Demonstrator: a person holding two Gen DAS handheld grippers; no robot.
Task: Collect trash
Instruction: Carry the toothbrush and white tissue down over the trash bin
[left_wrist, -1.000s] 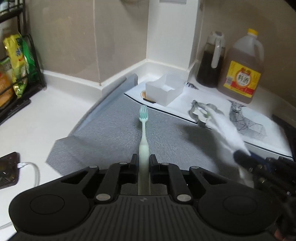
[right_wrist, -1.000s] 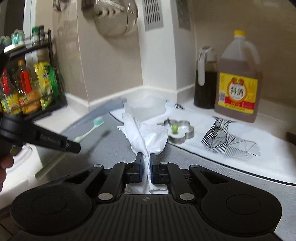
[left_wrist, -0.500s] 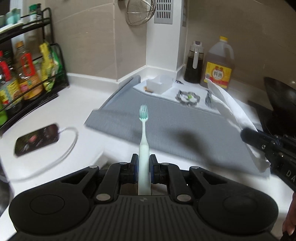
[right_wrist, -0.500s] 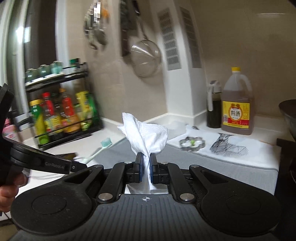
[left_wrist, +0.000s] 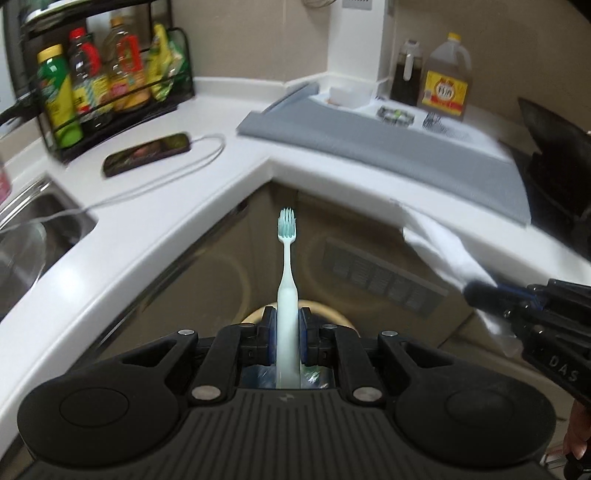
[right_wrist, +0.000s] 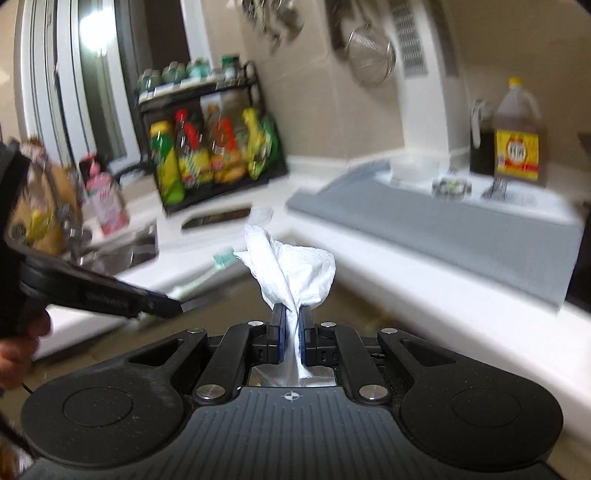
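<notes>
My left gripper (left_wrist: 287, 321) is shut on the handle of a pale green toothbrush (left_wrist: 286, 266), whose bristles point away from me. It hangs off the counter, in front of the cabinet corner. A round tan rim (left_wrist: 332, 311) shows just under its fingers. My right gripper (right_wrist: 291, 317) is shut on a crumpled white tissue (right_wrist: 291, 258). In the left wrist view the right gripper (left_wrist: 476, 290) sits to the right with the tissue (left_wrist: 443, 247) sticking out. In the right wrist view the left gripper (right_wrist: 173, 306) and the toothbrush (right_wrist: 221, 258) are at the left, blurred.
The white L-shaped counter (left_wrist: 155, 236) carries a grey mat (left_wrist: 388, 144), a phone (left_wrist: 147, 153) on a cable, a rack of bottles (left_wrist: 103, 85), an oil jug (left_wrist: 445, 85) and a dark bottle (left_wrist: 405, 74). A sink (left_wrist: 26, 236) lies left, a dark pan (left_wrist: 554, 155) right.
Both grippers have drawn back from over the grey mat, past the counter edge, and now hang lower in front of the cabinet. Each keeps its hold.
</notes>
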